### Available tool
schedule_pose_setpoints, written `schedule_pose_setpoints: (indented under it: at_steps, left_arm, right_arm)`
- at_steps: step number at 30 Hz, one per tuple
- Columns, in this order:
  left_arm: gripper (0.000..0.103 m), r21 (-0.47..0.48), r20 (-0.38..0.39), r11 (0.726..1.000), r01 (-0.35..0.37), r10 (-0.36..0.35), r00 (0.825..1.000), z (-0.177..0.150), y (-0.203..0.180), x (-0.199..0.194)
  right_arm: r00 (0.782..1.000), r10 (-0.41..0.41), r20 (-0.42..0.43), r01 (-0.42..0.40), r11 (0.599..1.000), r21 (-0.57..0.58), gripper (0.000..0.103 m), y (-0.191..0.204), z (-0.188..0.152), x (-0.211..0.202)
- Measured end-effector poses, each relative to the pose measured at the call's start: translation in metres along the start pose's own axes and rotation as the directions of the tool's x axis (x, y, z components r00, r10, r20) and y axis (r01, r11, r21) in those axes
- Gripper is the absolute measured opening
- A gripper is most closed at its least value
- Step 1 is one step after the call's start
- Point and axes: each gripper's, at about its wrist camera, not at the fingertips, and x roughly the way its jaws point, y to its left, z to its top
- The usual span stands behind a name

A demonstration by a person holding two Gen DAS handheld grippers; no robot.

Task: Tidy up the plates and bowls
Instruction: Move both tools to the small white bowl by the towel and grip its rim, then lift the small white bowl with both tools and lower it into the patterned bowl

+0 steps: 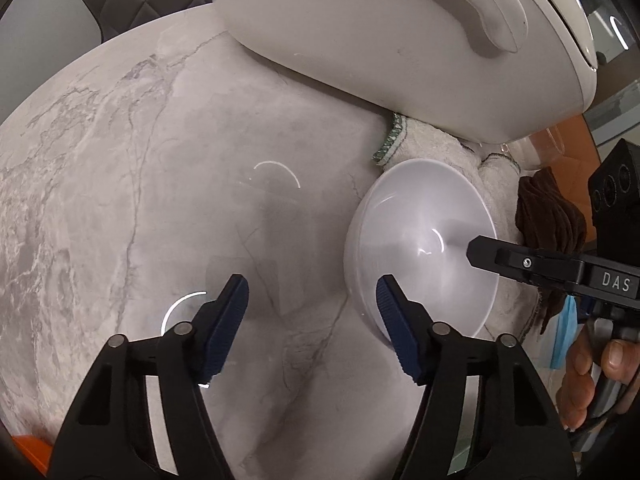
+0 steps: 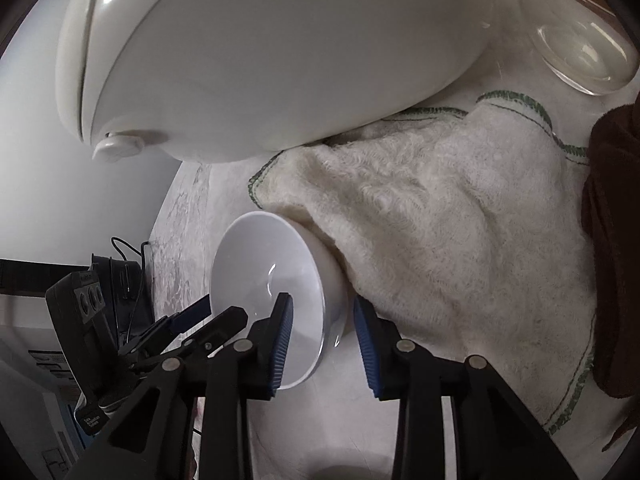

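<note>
Marbled tabletop (image 1: 140, 200) carries a tilted white bowl (image 2: 268, 280), its rim between the right tool's (image 2: 324, 344) parted pads, left tool (image 1: 312, 320) apart; a shallow bite could let it slip.

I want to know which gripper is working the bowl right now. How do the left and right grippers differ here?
The right gripper straddles the white bowl's rim, one pad inside and one outside; the left gripper has only marble table between its pads. The right gripper's jaws stand narrower than the left's. The left gripper's pad sits beside the bowl's outer wall. Both share black frames and blue ribbed pads.
</note>
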Motion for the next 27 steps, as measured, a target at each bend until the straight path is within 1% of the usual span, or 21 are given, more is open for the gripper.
schedule_pose_setpoints:
  at_steps: [1,3,5,6,10,14,17,27]
  left_arm:
    - [0.057,0.003,-0.007,1.000,0.004,-0.004,1.000,0.001,-0.002,0.003]
    - [0.043,0.000,-0.016,0.999,0.037,-0.037,0.999,0.000,-0.005,0.008]
    - [0.037,0.003,-0.011,0.999,0.042,-0.042,0.999,0.001,-0.009,0.009]
    - [0.033,0.004,-0.005,0.999,0.049,-0.049,0.999,0.002,-0.010,0.010]
    - [0.019,0.018,-0.007,0.998,0.062,-0.062,0.998,0.007,-0.018,0.009]
    - [0.016,0.040,-0.023,0.998,0.045,-0.045,0.999,0.008,-0.027,0.013]
    - [0.014,0.023,-0.014,0.998,0.050,-0.049,0.999,0.006,-0.025,0.010]
    - [0.013,0.004,-0.010,0.999,0.048,-0.048,0.999,-0.003,-0.021,-0.002]
  right_arm:
    - [1.000,0.001,0.001,-0.001,1.000,0.000,0.035,-0.001,0.001,0.000]
    - [1.000,0.001,-0.007,-0.001,1.000,-0.005,0.029,-0.002,0.002,0.002]
    - [1.000,-0.010,-0.013,0.010,1.000,-0.010,0.019,-0.002,0.003,0.004]
    - [1.000,-0.013,-0.012,0.013,1.000,-0.008,0.017,-0.003,0.003,0.003]
    - [1.000,-0.007,-0.010,0.007,1.000,-0.006,0.015,-0.007,0.004,0.000]
    - [1.000,-0.005,-0.010,0.005,1.000,-0.017,0.015,-0.007,0.005,0.000]
    - [1.000,-0.001,-0.008,0.001,1.000,-0.010,0.015,-0.008,0.005,0.000]
    - [1.000,-0.008,-0.005,0.008,0.999,-0.031,0.015,0.003,0.001,0.002]
